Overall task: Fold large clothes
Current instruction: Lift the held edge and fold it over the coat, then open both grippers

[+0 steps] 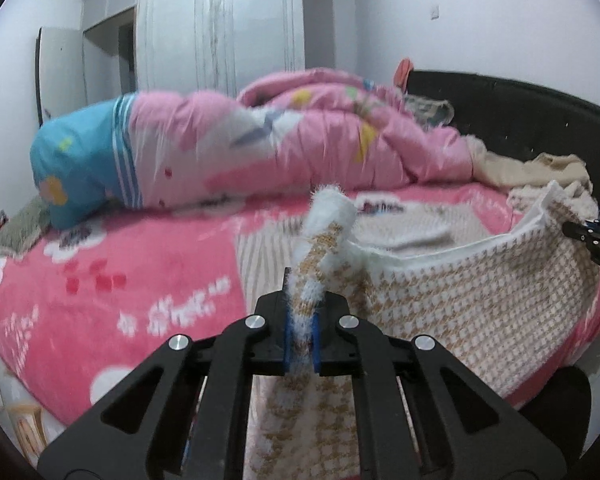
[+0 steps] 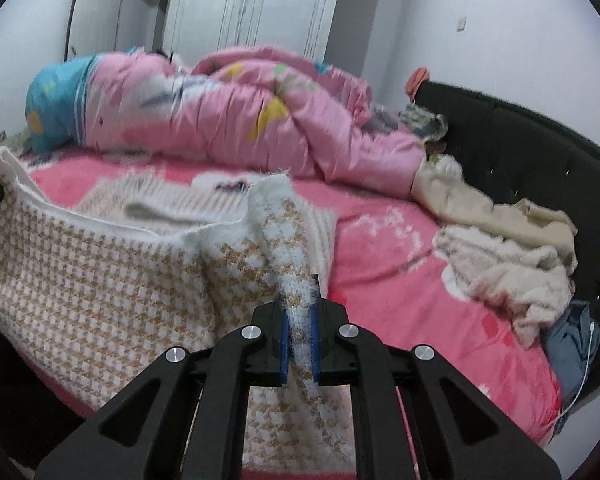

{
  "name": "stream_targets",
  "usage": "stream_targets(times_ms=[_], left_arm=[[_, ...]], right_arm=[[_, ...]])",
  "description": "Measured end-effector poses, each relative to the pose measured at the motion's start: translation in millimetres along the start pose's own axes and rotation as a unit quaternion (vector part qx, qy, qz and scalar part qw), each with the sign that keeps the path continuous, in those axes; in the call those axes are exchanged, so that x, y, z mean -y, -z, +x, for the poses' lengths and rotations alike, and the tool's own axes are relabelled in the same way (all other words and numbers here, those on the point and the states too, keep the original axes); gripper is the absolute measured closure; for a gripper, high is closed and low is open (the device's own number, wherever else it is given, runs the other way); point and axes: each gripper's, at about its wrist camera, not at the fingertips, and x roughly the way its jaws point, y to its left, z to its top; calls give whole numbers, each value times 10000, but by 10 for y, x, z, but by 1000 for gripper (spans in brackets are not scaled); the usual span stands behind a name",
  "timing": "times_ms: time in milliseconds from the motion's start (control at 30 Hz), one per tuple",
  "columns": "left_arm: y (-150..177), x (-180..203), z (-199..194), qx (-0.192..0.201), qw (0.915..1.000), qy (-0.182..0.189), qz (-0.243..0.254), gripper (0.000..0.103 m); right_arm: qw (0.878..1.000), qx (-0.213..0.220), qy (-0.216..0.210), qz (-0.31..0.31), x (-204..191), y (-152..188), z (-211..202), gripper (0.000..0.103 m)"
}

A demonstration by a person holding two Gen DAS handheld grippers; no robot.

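While both grippers clamp the houndstooth sweater (image 1: 460, 300), I log it stretched between them above the pink bedsheet (image 1: 100, 280). My left gripper (image 1: 301, 340) pinches a fuzzy bunched edge between nearly closed jaws; my right gripper (image 2: 300, 344) does likewise on the opposite end. The pink quilt (image 2: 240, 120) lies heaped behind, beige clothes (image 2: 508, 256) at right.
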Motion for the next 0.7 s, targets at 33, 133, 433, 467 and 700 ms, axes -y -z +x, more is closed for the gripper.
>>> stream_targets(times_ms=[33, 133, 433, 467, 700], left_arm=[[-89, -17, 31, 61, 10000, 12, 22, 96], [-355, -90, 228, 159, 9999, 42, 38, 96], [-1112, -402, 1528, -214, 9997, 66, -107, 97], [-1136, -413, 1716, -335, 9994, 37, -87, 97], [-645, -585, 3190, -1930, 9808, -13, -262, 96]], right_arm=[[10000, 97, 9, -4, 27, -98, 28, 95], [9996, 278, -35, -8, 88, -362, 184, 95], [9946, 63, -706, 757, 378, -1194, 1461, 95], [9934, -30, -753, 862, 393, -1237, 1682, 95], [9828, -1441, -792, 837, 232, -811, 3140, 95]])
